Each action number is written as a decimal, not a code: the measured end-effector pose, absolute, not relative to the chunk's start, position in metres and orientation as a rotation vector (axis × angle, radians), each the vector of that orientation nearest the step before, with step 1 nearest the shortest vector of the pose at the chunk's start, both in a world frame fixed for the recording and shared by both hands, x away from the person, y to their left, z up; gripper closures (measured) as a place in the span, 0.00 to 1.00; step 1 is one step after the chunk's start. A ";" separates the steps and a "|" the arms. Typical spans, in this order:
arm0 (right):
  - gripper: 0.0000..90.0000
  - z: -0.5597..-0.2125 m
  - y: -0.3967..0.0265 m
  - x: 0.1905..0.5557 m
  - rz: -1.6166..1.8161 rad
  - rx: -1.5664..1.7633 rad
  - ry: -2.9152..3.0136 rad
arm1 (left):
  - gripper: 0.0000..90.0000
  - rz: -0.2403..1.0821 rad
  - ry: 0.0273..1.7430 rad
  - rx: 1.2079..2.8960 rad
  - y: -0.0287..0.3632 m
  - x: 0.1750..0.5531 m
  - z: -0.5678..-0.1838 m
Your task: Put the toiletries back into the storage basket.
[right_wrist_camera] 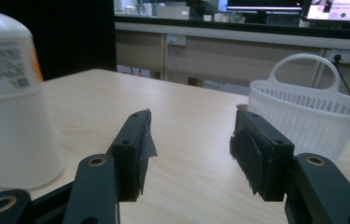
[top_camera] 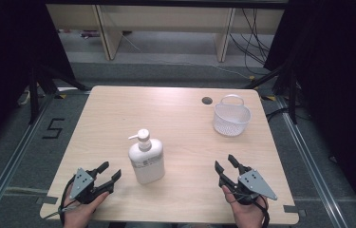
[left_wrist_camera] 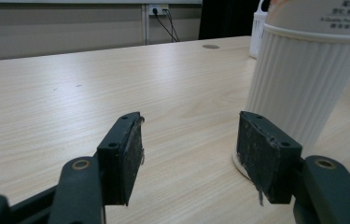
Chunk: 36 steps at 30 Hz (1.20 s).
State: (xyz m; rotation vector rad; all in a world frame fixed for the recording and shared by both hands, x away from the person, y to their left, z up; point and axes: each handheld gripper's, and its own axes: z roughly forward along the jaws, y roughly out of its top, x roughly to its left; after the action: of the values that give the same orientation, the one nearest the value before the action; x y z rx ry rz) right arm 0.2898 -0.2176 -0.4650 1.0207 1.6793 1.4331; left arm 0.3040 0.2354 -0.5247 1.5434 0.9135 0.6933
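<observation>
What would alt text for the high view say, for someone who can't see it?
A white pump bottle stands upright on a wooden table, between two open hand-held grippers, left and right. A white basket sits at the far right.

Both grippers black: left gripper (top_camera: 110,172) & right gripper (top_camera: 226,163) w/ screwed jaws, grey three-cornered plates, trailing cables.

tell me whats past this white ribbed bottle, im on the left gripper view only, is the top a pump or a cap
Observer: A pump. The high view shows the white bottle with a pump head whose spout points left.
Operator: where is the other gripper
Observer: The right gripper is near the front right of the table, jaws open, holding nothing.
Operator: anything to put it in
Observer: A white basket with a handle, empty, stands at the far right.
</observation>
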 end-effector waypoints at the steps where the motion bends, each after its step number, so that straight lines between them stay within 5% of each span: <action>1: 0.53 -0.463 -0.213 0.290 1.446 1.008 1.664 | 0.44 0.695 0.918 1.540 0.236 0.304 -0.525; 36: 0.56 -0.414 -0.086 0.299 1.591 0.848 1.770 | 0.42 0.758 0.956 1.567 0.236 0.301 -0.524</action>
State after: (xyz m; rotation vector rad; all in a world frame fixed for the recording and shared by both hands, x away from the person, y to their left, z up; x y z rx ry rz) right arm 0.2988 -0.0857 -0.4139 0.8478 1.7701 1.5914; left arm 0.3005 0.2357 -0.5237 1.5668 0.9555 0.7581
